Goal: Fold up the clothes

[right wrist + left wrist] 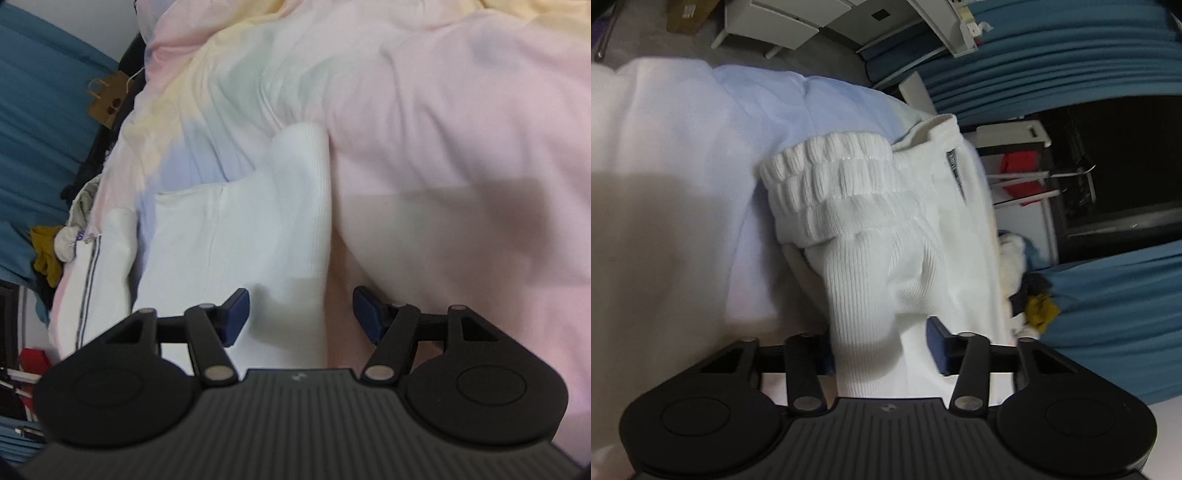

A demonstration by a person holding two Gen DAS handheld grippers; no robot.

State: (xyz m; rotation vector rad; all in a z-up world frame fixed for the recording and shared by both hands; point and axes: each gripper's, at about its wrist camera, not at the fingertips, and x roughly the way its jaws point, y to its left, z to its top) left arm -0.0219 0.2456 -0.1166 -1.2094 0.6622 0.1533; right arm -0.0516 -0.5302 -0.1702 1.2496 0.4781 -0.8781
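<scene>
The white ribbed garment point(886, 236) lies on the bed's pastel duvet point(443, 110), its elastic cuff point(823, 184) bunched at the far end. The left gripper point(882, 347) has its blue pads set around a fold of the knit. The right gripper point(299, 314) stands wide, the fabric's edge between its fingers ungripped.

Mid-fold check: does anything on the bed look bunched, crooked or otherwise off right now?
The white knit garment is bunched rather than flat: its ribbed cuff is doubled over in stacked rolls, and the fabric drapes between the left gripper's fingers. The right gripper stands open over the garment's edge. Nothing looks torn or spilled.
</scene>
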